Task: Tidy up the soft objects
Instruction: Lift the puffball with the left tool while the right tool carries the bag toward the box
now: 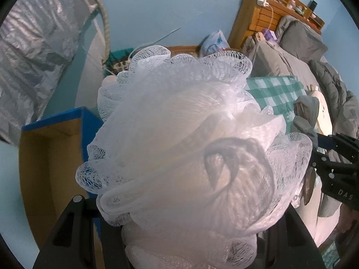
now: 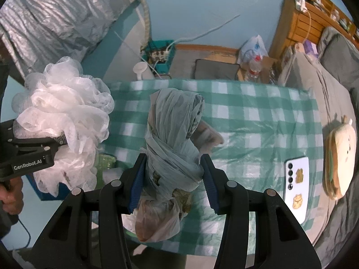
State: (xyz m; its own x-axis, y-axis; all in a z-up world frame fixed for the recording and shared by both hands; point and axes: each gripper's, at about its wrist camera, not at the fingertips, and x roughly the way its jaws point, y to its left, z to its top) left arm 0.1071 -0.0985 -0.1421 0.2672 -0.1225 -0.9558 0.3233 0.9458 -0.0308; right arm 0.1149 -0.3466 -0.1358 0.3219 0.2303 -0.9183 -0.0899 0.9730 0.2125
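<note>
Right gripper (image 2: 172, 179) is clamping a knotted grey plastic-bag bundle (image 2: 172, 139), blue pads pressing both sides; the bundle is hanging above the green checked cloth (image 2: 258, 116). Left gripper (image 2: 57, 142) is gripping a white mesh bath pouf (image 2: 65, 116), jaws closed into the mesh, sitting off the cloth's left edge. In the left wrist view the pouf (image 1: 179, 145) is filling most of the frame, above a blue-edged cardboard box (image 1: 51, 157) standing left of the cloth. A white phone (image 2: 296, 183) with stickers is lying on the cloth's right part. A beige plush toy (image 2: 341, 157) is resting just beyond the cloth's right edge, on grey bedding (image 2: 325, 85).
</note>
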